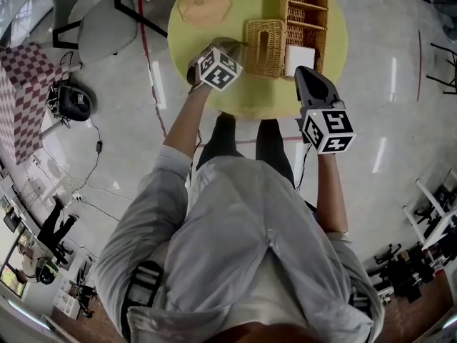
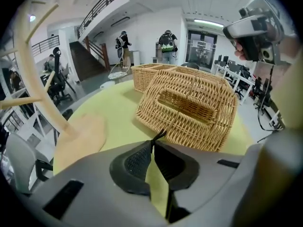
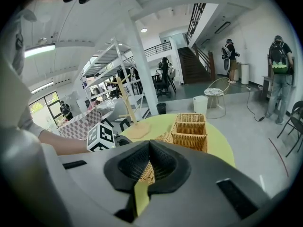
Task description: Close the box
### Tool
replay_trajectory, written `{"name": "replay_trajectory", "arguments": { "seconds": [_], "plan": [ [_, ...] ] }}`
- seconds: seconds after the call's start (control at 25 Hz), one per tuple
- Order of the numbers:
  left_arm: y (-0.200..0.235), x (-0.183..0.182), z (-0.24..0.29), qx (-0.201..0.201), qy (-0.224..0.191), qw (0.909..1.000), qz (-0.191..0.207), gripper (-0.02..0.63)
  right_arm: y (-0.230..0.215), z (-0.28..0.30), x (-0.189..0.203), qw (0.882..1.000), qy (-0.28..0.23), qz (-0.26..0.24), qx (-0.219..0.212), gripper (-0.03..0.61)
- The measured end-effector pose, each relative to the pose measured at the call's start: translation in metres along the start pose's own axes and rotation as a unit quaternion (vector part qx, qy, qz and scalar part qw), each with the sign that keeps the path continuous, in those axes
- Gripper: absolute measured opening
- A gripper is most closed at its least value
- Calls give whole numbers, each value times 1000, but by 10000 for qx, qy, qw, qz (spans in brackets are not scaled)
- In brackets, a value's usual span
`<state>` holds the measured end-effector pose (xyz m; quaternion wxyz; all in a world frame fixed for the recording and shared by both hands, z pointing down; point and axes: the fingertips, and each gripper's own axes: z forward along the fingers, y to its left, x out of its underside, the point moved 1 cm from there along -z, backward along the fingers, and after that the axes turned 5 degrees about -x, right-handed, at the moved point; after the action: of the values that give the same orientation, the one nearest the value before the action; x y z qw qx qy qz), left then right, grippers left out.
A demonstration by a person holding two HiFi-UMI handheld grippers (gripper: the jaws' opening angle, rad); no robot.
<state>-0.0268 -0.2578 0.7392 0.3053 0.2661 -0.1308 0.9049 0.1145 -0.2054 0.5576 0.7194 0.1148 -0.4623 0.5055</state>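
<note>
Left gripper view shows the wicker box (image 2: 199, 126) just beyond the left claw (image 2: 153, 143), which is pressed together and seemingly empty; the right claw (image 3: 149, 142) is pressed together too.

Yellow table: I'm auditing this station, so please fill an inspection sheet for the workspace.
Surface: round yellow table, no spills seen.
Job's things: slotted wicker box, slotted face tilted.
Clutter: compartment basket; white block; wooden stand.
Grippers: left hand-held gripper and right hand-held gripper both shut.
Cables: floor cable left of the person.
Surroundings: grey chair, checkered cloth, people standing far off.
</note>
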Motion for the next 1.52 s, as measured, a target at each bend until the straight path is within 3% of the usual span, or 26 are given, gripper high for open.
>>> {"name": "replay_trajectory", "arguments": {
  "seconds": [0.36, 0.64, 1.16, 1.52],
  "plan": [
    [-7, -37, -44, -45, -575, 9970, -509, 44, -6, -25, -23, 9988, -437, -138, 197, 22],
    [-1, -78, -94, -424, -1003, 9911, -770, 44, -22, -54, -29, 9978, -594, -204, 199, 22],
    [-46, -165, -145, -486, -1731, 9800, -847, 44, -46, -92, -52, 9962, -777, -373, -150, 22],
    [-84, -224, -126, -263, -1867, 9813, -380, 46, -78, -118, -49, 9958, -827, -337, -194, 23]
  ]
}}
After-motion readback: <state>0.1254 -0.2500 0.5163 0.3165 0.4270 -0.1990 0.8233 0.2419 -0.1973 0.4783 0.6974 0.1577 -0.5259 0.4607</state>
